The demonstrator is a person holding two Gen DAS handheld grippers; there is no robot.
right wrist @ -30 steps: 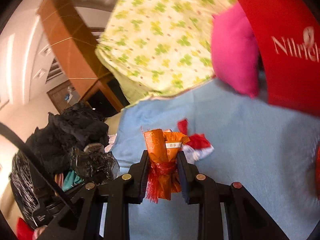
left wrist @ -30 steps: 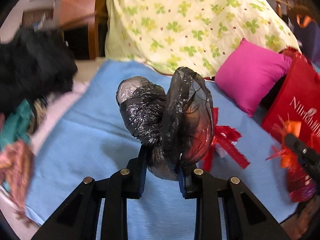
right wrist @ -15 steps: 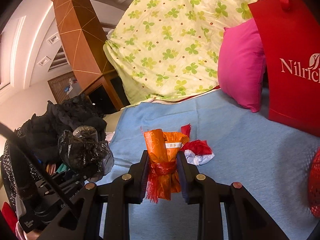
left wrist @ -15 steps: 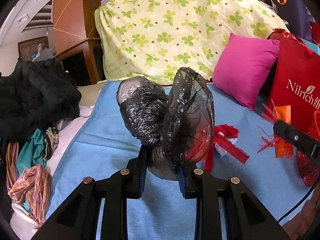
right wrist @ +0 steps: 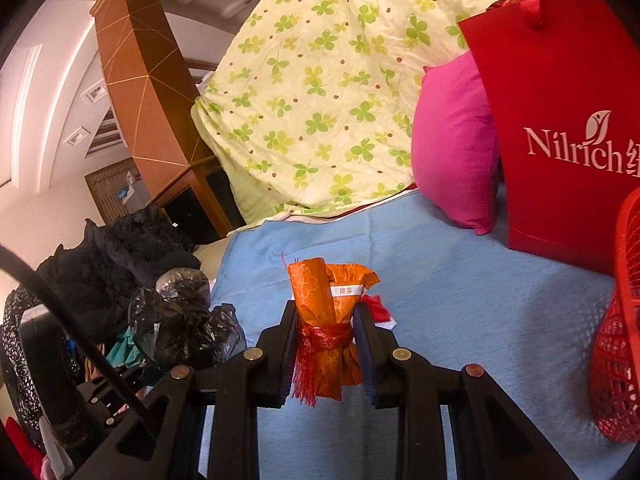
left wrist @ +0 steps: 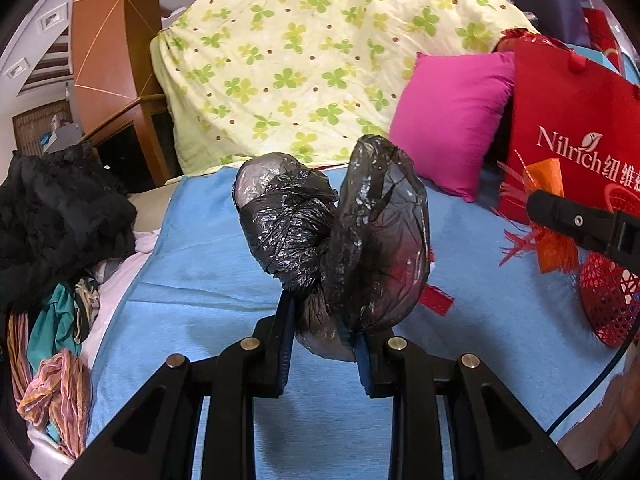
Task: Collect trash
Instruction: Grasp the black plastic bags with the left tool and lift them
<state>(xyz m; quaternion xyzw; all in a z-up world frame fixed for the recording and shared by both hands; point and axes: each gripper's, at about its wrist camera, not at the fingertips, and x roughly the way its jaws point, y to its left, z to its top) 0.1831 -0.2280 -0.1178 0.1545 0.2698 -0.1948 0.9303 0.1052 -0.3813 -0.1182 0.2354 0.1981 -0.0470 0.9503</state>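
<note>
— What's the left gripper point(left wrist: 324, 320) got hold of?

— A crumpled black plastic bag point(left wrist: 332, 236). The jaws are closed in on its lower end with only a narrow gap, and the blue pads press it from both sides. The rest of the bag puffs up in two lobes through the centre of the left view, held above the blue sheet point(left wrist: 192, 264). It's shiny and creased, a bit see-through on the right lobe.

— And the right gripper point(right wrist: 325, 344)?

— Nipped tight on an orange wrapper point(right wrist: 326, 312), low in the centre of its own view. The pads squeeze the wrapper's waist, where a strip of red mesh is wound round it. There's a pale flower print on the orange, and a small white label with red characters I can't read.

— Any other writing?

— The red paper bag point(right wrist: 560, 120) at the right edge says "Nilrich" in white, with Chinese characters after it. It stands on the sheet, a pink cushion point(right wrist: 452, 152) just left of it.

— Anything further right?

— A red mesh basket point(right wrist: 616, 360) at the lower right edge of the right view.
</note>
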